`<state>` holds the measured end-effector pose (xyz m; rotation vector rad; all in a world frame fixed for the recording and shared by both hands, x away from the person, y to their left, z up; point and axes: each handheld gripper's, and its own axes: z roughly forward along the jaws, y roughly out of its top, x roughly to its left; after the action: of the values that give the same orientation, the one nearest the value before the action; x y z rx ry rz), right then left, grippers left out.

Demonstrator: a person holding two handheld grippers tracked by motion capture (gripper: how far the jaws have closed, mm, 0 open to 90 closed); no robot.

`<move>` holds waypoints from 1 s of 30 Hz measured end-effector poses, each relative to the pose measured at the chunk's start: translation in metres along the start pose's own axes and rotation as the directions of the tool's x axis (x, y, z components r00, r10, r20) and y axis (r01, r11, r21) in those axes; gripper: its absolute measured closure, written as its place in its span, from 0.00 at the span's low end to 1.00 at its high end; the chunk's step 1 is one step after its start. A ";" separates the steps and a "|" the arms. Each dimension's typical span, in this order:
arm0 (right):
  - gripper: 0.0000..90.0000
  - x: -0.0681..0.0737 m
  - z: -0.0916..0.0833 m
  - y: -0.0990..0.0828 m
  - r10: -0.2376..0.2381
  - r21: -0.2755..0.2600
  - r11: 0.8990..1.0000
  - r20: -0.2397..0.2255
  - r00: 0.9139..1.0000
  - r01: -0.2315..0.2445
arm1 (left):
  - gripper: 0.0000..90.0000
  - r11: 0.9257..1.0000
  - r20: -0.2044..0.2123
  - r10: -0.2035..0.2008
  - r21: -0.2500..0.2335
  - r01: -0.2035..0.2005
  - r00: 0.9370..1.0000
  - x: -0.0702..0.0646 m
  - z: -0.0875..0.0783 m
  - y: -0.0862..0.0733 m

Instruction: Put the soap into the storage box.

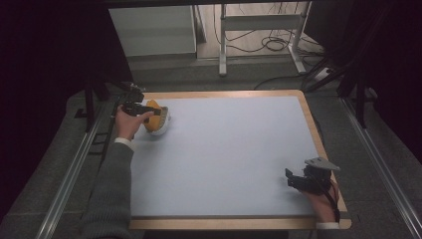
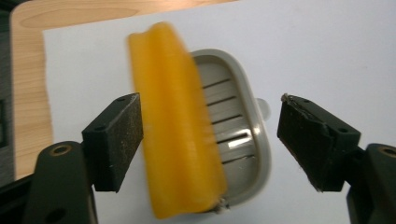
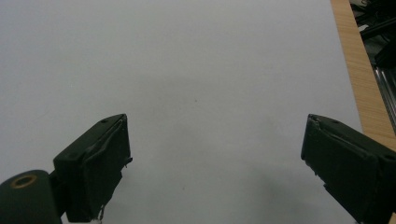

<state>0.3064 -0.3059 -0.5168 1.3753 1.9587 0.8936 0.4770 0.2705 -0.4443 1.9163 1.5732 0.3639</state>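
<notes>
Here we see the left gripper (image 2: 210,140) with its jaws spread wide, a yellow bar of soap (image 2: 175,130) standing between them but pressed by neither pad; the left pad sits just beside the soap's flank, perhaps grazing it, and we cannot tell for sure, while the right pad stands well clear of the grey soap dish (image 2: 243,135). The soap leans on edge against the dish, resting on its slotted floor and overhanging the near rim, and it looks a little blurred. From above, the left gripper (image 1: 149,112) is held in the person's left hand (image 1: 128,123), at the far left corner of the table, reaching over the soap (image 1: 152,105) and the pale dish (image 1: 161,125), which rest on the light blue mat (image 1: 224,159) close to its far left edge. The grey sleeve (image 1: 112,189) runs down the left side toward the bottom. The right gripper (image 3: 215,163) also stands wide open, with nothing between its jaws but bare mat, and a strip of the wooden table edge (image 3: 359,70) shows at the right. In the high view the right gripper (image 1: 294,180) sits near the mat's near right corner, well apart from the soap and dish.
</notes>
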 end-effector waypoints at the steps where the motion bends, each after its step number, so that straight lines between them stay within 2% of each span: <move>1: 0.09 0.000 0.000 0.000 0.000 0.000 1.000 0.001 1.000 0.000 | 0.26 1.000 -0.001 0.008 -0.004 -0.008 1.000 0.000 -0.002 -0.001; 2: 0.09 0.000 0.000 0.000 0.000 0.000 1.000 0.002 1.000 0.000 | 0.25 0.999 0.007 0.032 0.003 -0.032 0.999 -0.002 -0.006 -0.004; 3: 0.09 0.000 0.000 0.000 0.003 0.000 1.000 0.002 1.000 -0.003 | 0.24 0.999 0.007 0.032 0.003 -0.032 0.999 -0.002 -0.006 -0.004; 8: 0.09 0.001 -0.001 0.001 0.001 -0.003 1.000 -0.002 1.000 -0.001 | 0.25 0.996 0.045 0.077 -0.045 -0.075 0.996 -0.012 -0.022 -0.010; 13: 0.09 0.001 -0.001 0.001 0.002 -0.006 1.000 -0.003 1.000 -0.002 | 0.25 0.990 0.087 0.129 -0.067 -0.123 0.988 -0.022 -0.033 -0.022; 15: 0.09 0.001 -0.001 0.001 0.002 -0.007 1.000 -0.004 1.000 -0.002 | 0.25 0.988 0.090 0.145 -0.073 -0.139 0.985 -0.026 -0.036 -0.029; 19: 0.09 0.002 -0.001 0.002 0.002 -0.008 1.000 -0.003 1.000 -0.002 | 0.25 0.982 0.109 0.184 -0.061 -0.178 0.977 -0.034 -0.038 -0.044; 21: 0.09 0.004 0.000 0.003 -0.004 -0.005 1.000 -0.008 1.000 0.004 | 0.25 0.982 0.144 0.185 -0.069 -0.177 0.972 -0.037 -0.039 -0.059; 23: 0.09 0.004 0.000 0.003 -0.005 -0.006 1.000 -0.011 1.000 0.005 | 0.25 0.981 0.147 0.186 -0.077 -0.177 0.971 -0.038 -0.039 -0.064; 25: 0.09 0.004 0.000 0.003 -0.005 -0.005 1.000 -0.010 1.000 0.005 | 0.26 0.982 0.152 0.169 -0.111 -0.153 0.974 -0.039 -0.040 -0.075; 30: 0.09 0.004 -0.001 0.003 -0.010 -0.009 1.000 -0.011 1.000 0.010 | 0.26 0.983 0.179 0.170 -0.104 -0.153 0.969 -0.044 -0.034 -0.101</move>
<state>0.3062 -0.3012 -0.5144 1.3572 1.9661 0.9060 0.3681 0.2478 -0.4732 1.9532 1.2632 0.3072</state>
